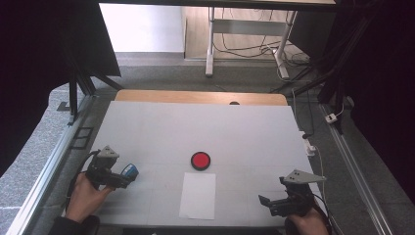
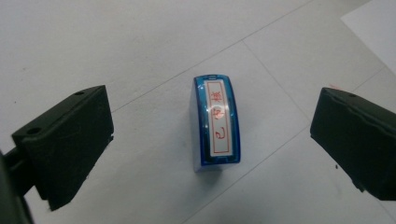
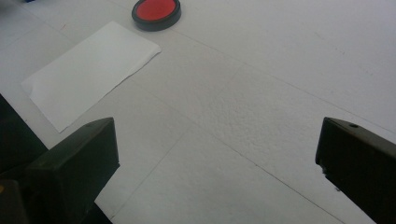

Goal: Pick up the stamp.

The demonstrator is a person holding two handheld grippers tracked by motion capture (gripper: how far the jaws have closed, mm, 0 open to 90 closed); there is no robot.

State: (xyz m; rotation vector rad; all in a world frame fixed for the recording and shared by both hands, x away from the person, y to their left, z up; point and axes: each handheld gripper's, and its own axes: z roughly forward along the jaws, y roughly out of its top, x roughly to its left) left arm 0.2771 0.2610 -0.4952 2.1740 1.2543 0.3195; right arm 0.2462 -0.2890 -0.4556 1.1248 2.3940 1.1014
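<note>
Blue stamp [image 2: 216,123] lying untouched between wide-spread left gripper [image 2: 210,135] fingers

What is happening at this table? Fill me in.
A person works at a white table with a two-jaw gripper in each hand. The left gripper is open, its jaws on either side of a blue stamp with red characters on its label; the stamp lies on the table, not yet gripped. The right gripper is open over bare table near the front edge. A red ink pad sits mid-table, with a white sheet of paper just in front of it.
</note>
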